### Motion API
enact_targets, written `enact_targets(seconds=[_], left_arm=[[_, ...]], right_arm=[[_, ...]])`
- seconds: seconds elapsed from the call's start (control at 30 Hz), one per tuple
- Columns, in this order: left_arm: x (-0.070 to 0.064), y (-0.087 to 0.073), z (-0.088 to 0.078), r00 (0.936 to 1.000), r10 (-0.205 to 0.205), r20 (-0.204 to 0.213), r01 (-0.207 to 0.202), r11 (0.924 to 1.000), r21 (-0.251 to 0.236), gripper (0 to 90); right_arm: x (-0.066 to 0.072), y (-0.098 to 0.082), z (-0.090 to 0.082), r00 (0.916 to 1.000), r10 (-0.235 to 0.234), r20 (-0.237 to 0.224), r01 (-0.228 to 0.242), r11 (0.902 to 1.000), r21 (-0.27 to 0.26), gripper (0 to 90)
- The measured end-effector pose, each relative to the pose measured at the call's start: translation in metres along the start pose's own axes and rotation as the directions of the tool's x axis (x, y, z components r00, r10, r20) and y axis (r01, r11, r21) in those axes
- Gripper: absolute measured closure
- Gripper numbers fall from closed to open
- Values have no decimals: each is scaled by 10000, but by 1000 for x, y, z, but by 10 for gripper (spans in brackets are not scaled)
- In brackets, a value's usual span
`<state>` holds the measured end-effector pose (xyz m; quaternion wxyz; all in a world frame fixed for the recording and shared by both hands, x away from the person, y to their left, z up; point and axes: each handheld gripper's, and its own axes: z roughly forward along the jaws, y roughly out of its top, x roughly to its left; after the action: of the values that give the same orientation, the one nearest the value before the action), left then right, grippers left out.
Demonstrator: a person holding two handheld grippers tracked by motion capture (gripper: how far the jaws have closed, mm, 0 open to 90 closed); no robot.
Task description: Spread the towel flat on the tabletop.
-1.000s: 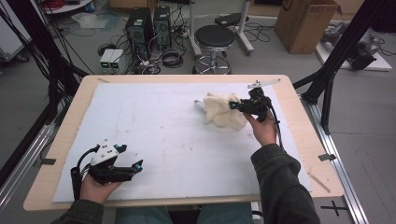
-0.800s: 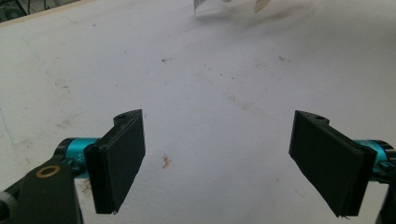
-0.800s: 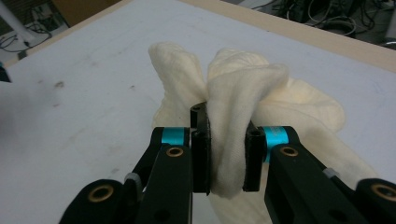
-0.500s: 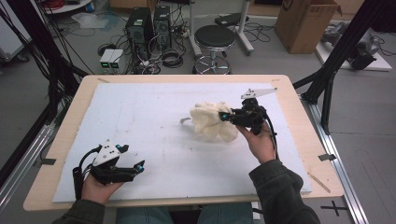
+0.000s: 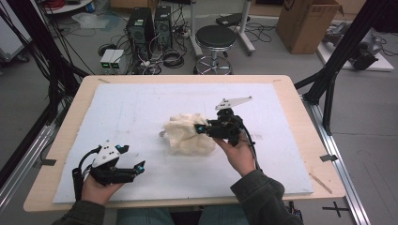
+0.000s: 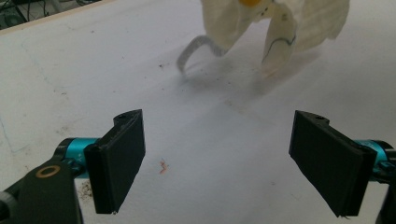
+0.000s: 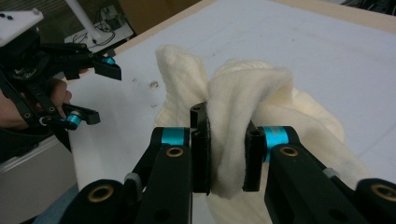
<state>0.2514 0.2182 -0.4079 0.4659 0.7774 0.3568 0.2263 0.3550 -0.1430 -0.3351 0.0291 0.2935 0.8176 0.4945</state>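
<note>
- jaws of the right gripper [image 5: 202, 129], in the high view, are clenched on a cream cloth [image 5: 187, 134] bunched near the middle of the white surface [image 5: 141, 108], probably to drag it toward the person; the left gripper [image 5: 141, 165] rests near the front-left edge, jaws spread, holding nothing.
- left gripper view: jaws stand wide apart over bare surface, the cloth [image 6: 275, 23] well ahead with a thin strap trailing; open room lies between.
- right gripper view: both pads pinch a thick fold of cloth [image 7: 229, 135], the rest hanging loose; the surface's wooden border is well clear.
</note>
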Motion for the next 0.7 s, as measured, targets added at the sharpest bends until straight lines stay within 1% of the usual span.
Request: enact_targets(seconds=[0.07,0.13,0.17,0.2,0.23,0.27,0.3,0.33,0.37,0.4,0.5,0.53,0.57,0.6,0.63,0.7], left_arm=[[0,0,0,10000,47,8,-47,10000,4,188],[0,0,0,10000,40,14,-40,10000,3,188],[0,0,1,10000,-10,24,10,10000,-13,188],[0,0,1,10000,4,57,-4,10000,-9,188],[0,0,1,10000,56,22,-56,10000,41,188],[0,0,2,9999,66,87,-67,10000,57,188],[0,0,3,10000,43,81,-44,10000,32,188],[-1,1,3,9999,77,85,-77,10000,59,188],[-1,1,4,9999,68,89,-68,10000,40,188],[-1,1,4,9999,90,143,-92,9999,87,188],[-3,2,6,9997,128,187,-130,9999,61,188],[-3,2,6,9997,136,195,-138,9999,86,188],[-3,2,7,9996,165,231,-167,9998,86,188],[-4,2,7,9996,153,233,-156,9998,106,188],[-5,2,8,9995,156,260,-158,9998,83,188],[-6,3,9,9993,177,320,-180,9998,89,188]], right_arm=[[4,0,14,9999,-131,14,131,9996,270,789],[4,-2,25,10000,-85,51,82,9983,571,788],[1,-6,40,9999,72,113,-82,9960,889,784],[-1,-7,46,9999,77,152,-93,9945,1047,781],[-1,-7,46,9999,77,152,-93,9945,1047,781],[-2,-9,52,9995,95,288,-131,9916,1290,776],[-6,-11,66,9989,57,473,-133,9869,1610,770],[-6,-11,66,9989,57,473,-133,9869,1610,770],[-7,-11,70,9981,-38,608,-65,9857,1683,766],[-10,-12,75,9960,-174,876,20,9849,1731,762],[-15,-13,85,9918,-208,1258,-28,9829,1843,743],[-20,-14,89,9909,-246,1324,-17,9808,1949,729],[-25,-16,94,9894,-111,1448,-198,9774,2104,681],[-25,-16,94,9894,-111,1448,-198,9774,2104,681],[-29,-17,96,9885,-121,1510,-212,9760,2168,666],[-33,-17,97,9890,-37,1482,-277,9775,2091,596]])
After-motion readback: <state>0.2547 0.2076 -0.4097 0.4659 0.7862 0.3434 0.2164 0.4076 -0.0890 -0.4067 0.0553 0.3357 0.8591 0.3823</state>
